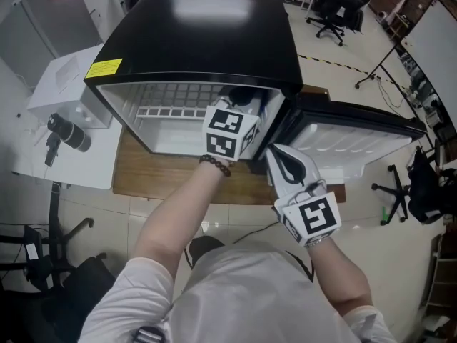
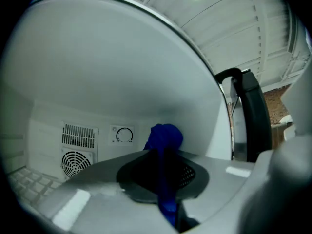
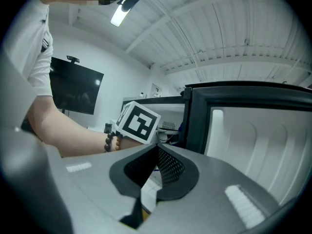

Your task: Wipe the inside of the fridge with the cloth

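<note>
A black mini fridge stands with its door swung open to the right, showing a white inside. My left gripper reaches level into the right part of the opening, its marker cube at the front edge. It is shut on a blue cloth, bunched in front of the jaws near the white back wall. A thermostat dial and a fan vent sit on that wall to the left of the cloth. My right gripper hangs outside beside the door hinge, shut on nothing.
A wire shelf crosses the fridge's inside. The fridge rests on a wooden board. A white table with a black device stands at the left. Office chairs and a tripod stand further back.
</note>
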Motion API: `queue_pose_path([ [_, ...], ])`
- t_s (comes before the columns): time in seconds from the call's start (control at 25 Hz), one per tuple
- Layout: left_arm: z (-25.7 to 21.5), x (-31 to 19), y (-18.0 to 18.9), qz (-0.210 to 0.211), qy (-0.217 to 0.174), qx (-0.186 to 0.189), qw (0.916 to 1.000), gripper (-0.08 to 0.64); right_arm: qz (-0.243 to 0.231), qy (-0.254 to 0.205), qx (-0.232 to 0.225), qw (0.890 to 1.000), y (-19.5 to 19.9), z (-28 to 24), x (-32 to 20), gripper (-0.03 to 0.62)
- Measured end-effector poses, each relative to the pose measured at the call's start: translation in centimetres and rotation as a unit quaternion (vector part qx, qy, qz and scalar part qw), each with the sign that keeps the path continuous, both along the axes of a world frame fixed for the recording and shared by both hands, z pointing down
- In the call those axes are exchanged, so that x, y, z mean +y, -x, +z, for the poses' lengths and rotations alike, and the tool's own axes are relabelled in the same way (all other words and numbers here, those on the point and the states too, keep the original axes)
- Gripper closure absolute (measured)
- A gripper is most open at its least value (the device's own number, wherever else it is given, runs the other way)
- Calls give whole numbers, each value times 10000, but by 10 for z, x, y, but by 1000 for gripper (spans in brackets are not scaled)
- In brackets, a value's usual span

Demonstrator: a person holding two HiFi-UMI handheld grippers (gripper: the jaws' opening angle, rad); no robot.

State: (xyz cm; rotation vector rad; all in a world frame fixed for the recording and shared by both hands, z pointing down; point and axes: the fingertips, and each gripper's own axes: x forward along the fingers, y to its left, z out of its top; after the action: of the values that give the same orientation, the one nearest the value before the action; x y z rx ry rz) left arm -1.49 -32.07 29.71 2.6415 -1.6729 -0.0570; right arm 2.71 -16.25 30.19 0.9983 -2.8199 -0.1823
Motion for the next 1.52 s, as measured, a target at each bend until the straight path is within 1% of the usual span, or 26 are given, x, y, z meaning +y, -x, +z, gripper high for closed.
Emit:
queue_pose_path([
  [0.28,7,-24,5,-251,40,-62,9997,534,-110,-39,11,9999,5,-7,6,591],
  [0.92,9,-67,12,-602,-24,-198,9980,543,-31,-43,-63,10000,-1,-9,4,591],
  [1.12,20,-79,16,-718,174,-221,9970,543,22,-28,-51,10000,-5,-7,2,591],
  [1.24,17,-84,20,-803,157,-258,9963,543,37,-53,-148,9999,-4,-11,1,591],
  [1.4,18,-89,23,-879,176,-277,9956,543,77,11,-15,10000,-7,-4,0,591],
  [1.52,18,-88,25,-923,167,-286,9952,543,101,36,-14,9999,-8,-4,1,591],
])
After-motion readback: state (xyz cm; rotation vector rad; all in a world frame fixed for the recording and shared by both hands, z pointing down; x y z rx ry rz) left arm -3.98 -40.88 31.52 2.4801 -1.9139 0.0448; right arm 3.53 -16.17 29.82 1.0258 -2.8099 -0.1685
